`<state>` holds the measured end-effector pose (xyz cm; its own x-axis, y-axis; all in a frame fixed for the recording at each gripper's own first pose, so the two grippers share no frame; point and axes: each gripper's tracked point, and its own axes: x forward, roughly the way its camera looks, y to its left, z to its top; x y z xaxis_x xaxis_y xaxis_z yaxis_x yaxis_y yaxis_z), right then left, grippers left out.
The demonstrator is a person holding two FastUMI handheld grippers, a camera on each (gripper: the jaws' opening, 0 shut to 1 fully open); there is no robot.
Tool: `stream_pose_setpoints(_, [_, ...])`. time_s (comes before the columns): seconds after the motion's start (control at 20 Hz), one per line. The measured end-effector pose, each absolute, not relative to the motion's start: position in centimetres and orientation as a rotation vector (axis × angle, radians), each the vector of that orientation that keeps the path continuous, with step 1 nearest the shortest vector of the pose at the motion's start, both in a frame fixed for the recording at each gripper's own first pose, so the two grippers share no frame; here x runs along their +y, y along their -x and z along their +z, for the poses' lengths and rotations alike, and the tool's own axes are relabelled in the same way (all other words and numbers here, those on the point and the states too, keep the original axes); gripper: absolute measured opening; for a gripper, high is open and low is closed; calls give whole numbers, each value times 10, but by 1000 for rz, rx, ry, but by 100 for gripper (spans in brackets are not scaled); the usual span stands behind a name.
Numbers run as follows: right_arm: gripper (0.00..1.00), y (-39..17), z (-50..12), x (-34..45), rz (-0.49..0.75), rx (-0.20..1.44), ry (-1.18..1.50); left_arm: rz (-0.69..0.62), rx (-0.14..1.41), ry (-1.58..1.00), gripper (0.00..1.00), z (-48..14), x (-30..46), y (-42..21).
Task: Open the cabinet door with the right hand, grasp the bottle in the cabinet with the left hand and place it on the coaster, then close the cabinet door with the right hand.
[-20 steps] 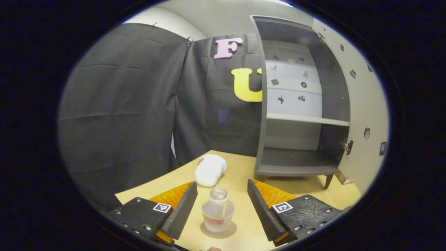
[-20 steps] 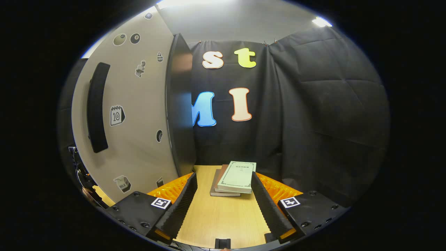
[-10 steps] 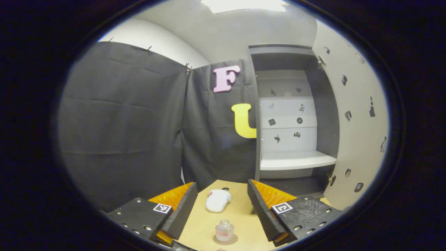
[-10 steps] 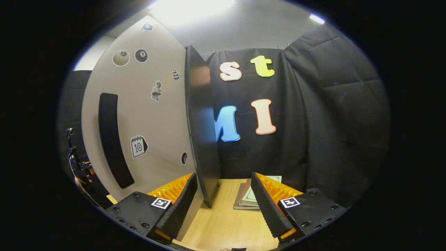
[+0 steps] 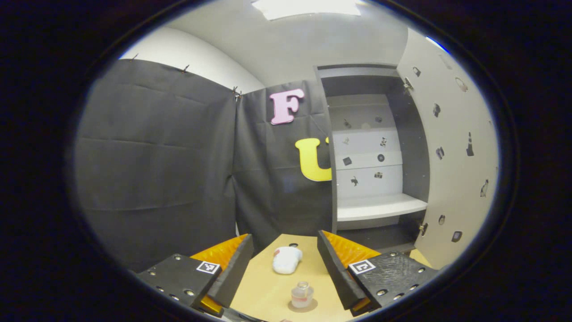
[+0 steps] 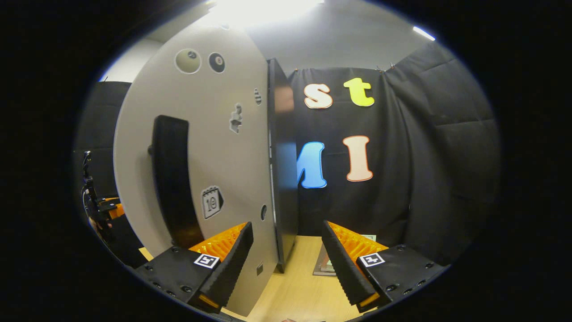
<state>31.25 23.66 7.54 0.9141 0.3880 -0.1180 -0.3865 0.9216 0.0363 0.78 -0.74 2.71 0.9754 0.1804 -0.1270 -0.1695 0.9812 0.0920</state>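
Left gripper view is showing my left claw (image 5: pixel 285 264) gaping with nothing between its fingers; the bottle (image 5: pixel 302 294) is standing on the coaster (image 5: pixel 303 306) on the counter (image 5: pixel 263 290); my right claw (image 6: pixel 287 264) is gaping too, the cabinet door (image 6: pixel 210 147) edge sitting between its fingers.

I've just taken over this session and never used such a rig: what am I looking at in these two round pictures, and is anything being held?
A person holds a two-finger gripper in each hand; a camera rides on each. In the left gripper view, the left gripper is open and holds nothing; below it the bottle stands on the coaster on the wooden table, a white cloth beyond, the cabinet open. In the right gripper view, the right gripper is open, the cabinet door edge between its fingers, not clamped; books lie behind.
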Motion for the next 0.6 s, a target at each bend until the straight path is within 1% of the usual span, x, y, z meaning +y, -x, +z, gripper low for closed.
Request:
stream_pose_setpoints(0.05, [87, -314, 76, 238, 388, 123, 3, 172, 141, -66, 87, 24, -2, -10])
stream_pose_setpoints(0.1, [92, -313, 76, 240, 384, 128, 5, 167, 144, -47, 87, 23, 4, -12])
stream_pose_setpoints(0.15, [87, -313, 75, 245, 382, 135, 4, 163, 143, -31, 87, 21, 10, -13])
stream_pose_setpoints(0.2, [92, -311, 75, 249, 381, 142, -2, 167, 139, -19, 87, 22, 17, -14])
stream_pose_setpoints(0.3, [92, -307, 74, 259, 386, 154, -10, 166, 135, -1, 87, 21, 27, -17])
stream_pose_setpoints(0.35, [88, -305, 74, 266, 394, 160, -8, 160, 137, 5, 89, 20, 29, -19])
stream_pose_setpoints(0.4, [92, -303, 73, 275, 406, 164, -2, 154, 140, 6, 87, 18, 32, -19])
stream_pose_setpoints(0.5, [92, -300, 77, 291, 422, 154, 20, 155, 147, 2, 87, 14, 41, -16])
stream_pose_setpoints(0.55, [88, -298, 79, 298, 429, 149, 29, 154, 150, 2, 87, 11, 45, -17])
stream_pose_setpoints(0.6, [88, -296, 81, 304, 433, 147, 31, 150, 151, 6, 87, 11, 47, -16])
